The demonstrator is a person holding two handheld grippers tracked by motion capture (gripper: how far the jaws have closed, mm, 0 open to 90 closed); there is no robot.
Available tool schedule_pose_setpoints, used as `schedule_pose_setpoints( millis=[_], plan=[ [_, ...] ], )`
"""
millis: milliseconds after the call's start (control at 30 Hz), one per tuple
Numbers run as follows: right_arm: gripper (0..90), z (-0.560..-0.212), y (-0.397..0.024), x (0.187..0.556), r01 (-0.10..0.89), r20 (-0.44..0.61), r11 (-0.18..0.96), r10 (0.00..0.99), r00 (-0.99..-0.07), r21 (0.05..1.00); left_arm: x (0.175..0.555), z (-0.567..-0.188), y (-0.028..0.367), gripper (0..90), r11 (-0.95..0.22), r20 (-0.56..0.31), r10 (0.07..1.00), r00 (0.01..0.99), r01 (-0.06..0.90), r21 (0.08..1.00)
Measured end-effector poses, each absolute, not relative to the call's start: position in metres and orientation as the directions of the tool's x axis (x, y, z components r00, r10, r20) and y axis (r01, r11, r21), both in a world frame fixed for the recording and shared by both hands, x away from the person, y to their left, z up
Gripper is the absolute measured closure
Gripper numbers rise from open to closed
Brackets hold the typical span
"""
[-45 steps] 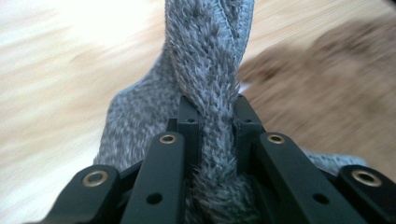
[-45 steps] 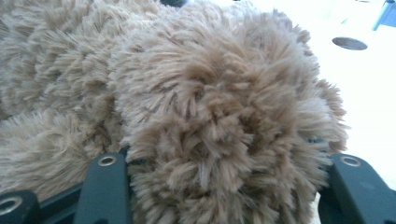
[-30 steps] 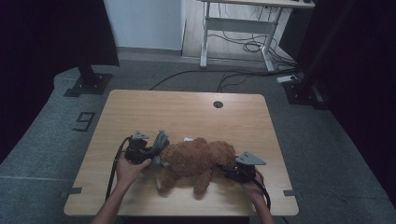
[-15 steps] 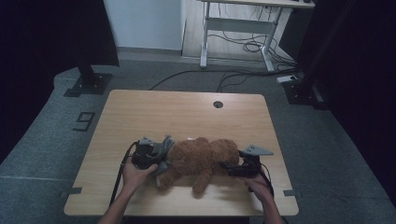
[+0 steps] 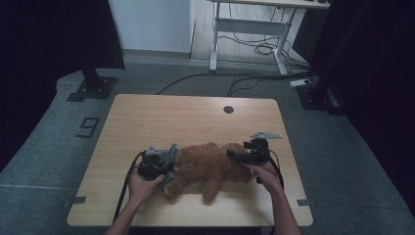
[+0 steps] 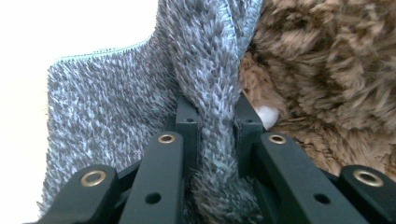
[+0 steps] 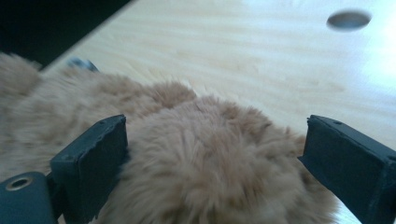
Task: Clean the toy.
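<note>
Brown plush, a teddy bear [image 5: 210,166], lies on its side across the near half of the wooden table [image 5: 186,117], between the two hands. On its left end sits a grey fuzzy cloth [image 5: 172,155], and the left gripper [image 5: 164,164] is clenched on a fold of it: in the left gripper view the two black jaws pinch the grey cloth [image 6: 212,107] tight, the bear's brown fur [image 6: 327,70] just to the right. Over on the other end, the right gripper [image 5: 234,154] has just been opening its jaws, and they stand wide now; in the right gripper view a rounded part of the bear [image 7: 205,158] sits between the spread jaws, the left one against the fur, the right one just clear of it
</note>
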State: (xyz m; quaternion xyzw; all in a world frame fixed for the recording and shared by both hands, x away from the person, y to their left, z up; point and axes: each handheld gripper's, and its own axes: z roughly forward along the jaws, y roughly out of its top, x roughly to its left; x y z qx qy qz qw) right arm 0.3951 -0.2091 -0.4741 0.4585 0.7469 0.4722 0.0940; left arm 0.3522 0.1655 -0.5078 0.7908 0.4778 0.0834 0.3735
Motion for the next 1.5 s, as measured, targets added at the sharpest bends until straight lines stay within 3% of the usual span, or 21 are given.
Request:
schedule_pose_setpoints(
  millis=[233, 400, 533, 667, 833, 967, 1067, 1233, 1367, 1500],
  plan=[
    [3.6, -0.495, -0.208, 0.391, 0.673, 0.328, 0.175, 0.768, -0.55, 0.719, 0.347, -0.508, 0.167, 76.8, -0.264, -0.24, 0.809, 0.537, 0.696, 0.667],
    [6.4, -0.501, -0.21, 0.383, 0.704, 0.325, 0.205, 0.776, -0.54, 0.68, 0.344, -0.508, 0.165, 76.7, -0.259, -0.262, 0.8, 0.54, 0.703, 0.662],
    [14.7, -0.501, -0.208, 0.377, 0.693, 0.294, 0.238, 0.778, -0.555, 0.68, 0.345, -0.509, 0.164, 76.7, -0.241, -0.29, 0.793, 0.535, 0.713, 0.658],
    [30.9, -0.502, -0.208, 0.371, 0.666, 0.286, 0.244, 0.762, -0.582, 0.705, 0.346, -0.511, 0.163, 76.6, -0.198, -0.352, 0.775, 0.525, 0.731, 0.653],
    [49.4, -0.499, -0.205, 0.355, 0.558, 0.218, 0.253, 0.736, -0.641, 0.79, 0.349, -0.512, 0.16, 76.9, -0.136, -0.432, 0.747, 0.506, 0.752, 0.645],
    [54.8, -0.499, -0.208, 0.35, 0.508, 0.227, 0.201, 0.718, -0.658, 0.838, 0.352, -0.512, 0.162, 77.1, -0.092, -0.475, 0.728, 0.494, 0.758, 0.646],
    [57.6, -0.499, -0.207, 0.349, 0.464, 0.217, 0.163, 0.72, -0.659, 0.871, 0.356, -0.511, 0.163, 77.2, -0.053, -0.513, 0.708, 0.485, 0.761, 0.646],
    [60.0, -0.496, -0.199, 0.355, 0.369, 0.165, 0.127, 0.731, -0.663, 0.921, 0.369, -0.501, 0.161, 77.6, -0.031, -0.505, 0.714, 0.484, 0.743, 0.668],
    [59.9, -0.484, -0.194, 0.362, 0.238, 0.103, 0.07, 0.757, -0.645, 0.969, 0.384, -0.489, 0.161, 77.9, 0.008, -0.51, 0.714, 0.48, 0.723, 0.691],
    [58.5, -0.487, -0.19, 0.371, 0.155, -0.006, 0.136, 0.773, -0.635, 0.978, 0.393, -0.49, 0.157, 77.9, -0.006, -0.494, 0.73, 0.472, 0.727, 0.687]
  ],
)
